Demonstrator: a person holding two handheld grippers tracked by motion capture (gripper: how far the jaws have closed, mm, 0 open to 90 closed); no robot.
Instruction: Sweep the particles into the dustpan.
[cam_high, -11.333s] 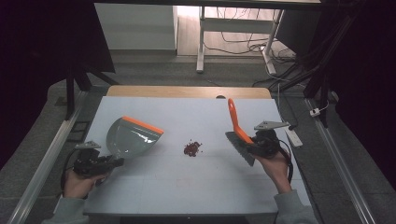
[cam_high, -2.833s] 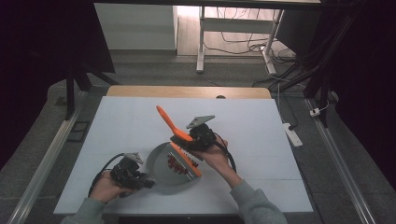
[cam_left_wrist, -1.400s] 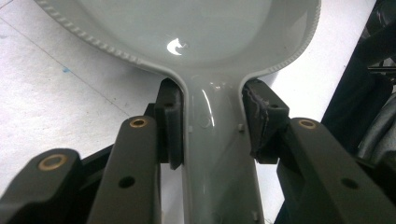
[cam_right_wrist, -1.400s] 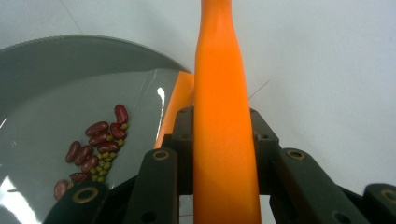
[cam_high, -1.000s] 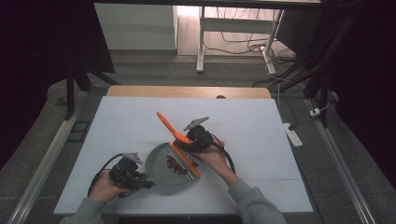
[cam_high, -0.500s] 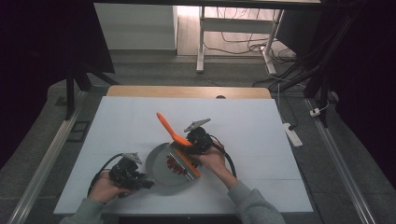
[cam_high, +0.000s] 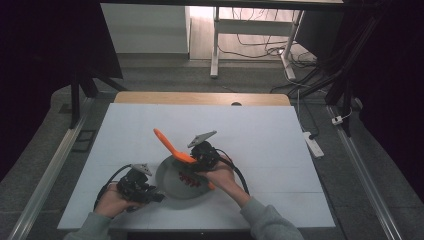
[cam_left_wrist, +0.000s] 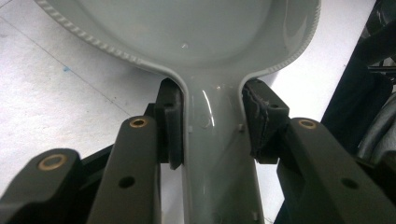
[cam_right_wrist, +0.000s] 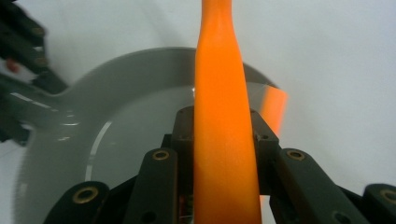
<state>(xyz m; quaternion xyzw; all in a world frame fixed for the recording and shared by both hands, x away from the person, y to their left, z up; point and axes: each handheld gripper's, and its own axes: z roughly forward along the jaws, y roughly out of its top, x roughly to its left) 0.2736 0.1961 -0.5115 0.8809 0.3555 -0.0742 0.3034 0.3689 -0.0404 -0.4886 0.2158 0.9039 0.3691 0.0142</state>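
Observation:
A grey dustpan (cam_high: 169, 176) lies flat on the white table near the front edge, with a small heap of red crumbs (cam_high: 189, 180) inside it. My left gripper (cam_high: 150, 194) is shut on the dustpan handle (cam_left_wrist: 212, 144); both pads press its sides. My right gripper (cam_high: 201, 159) hovers over the pan's far right rim, shut on the orange brush handle (cam_high: 167, 142), which slants up to the left. In the right gripper view the orange handle (cam_right_wrist: 219, 116) runs up between the jaws above the pan (cam_right_wrist: 126, 121). The brush head is hidden behind the hand.
The white table top (cam_high: 260, 135) stretches out behind and to the right of the pan. A wooden strip (cam_high: 200, 98) borders its far edge. A white power strip (cam_high: 311, 142) lies off the right side. Metal rails run along both sides.
My right gripper has shifted a little to the left over the pan with the brush in it. The left gripper and the dustpan have stayed put.

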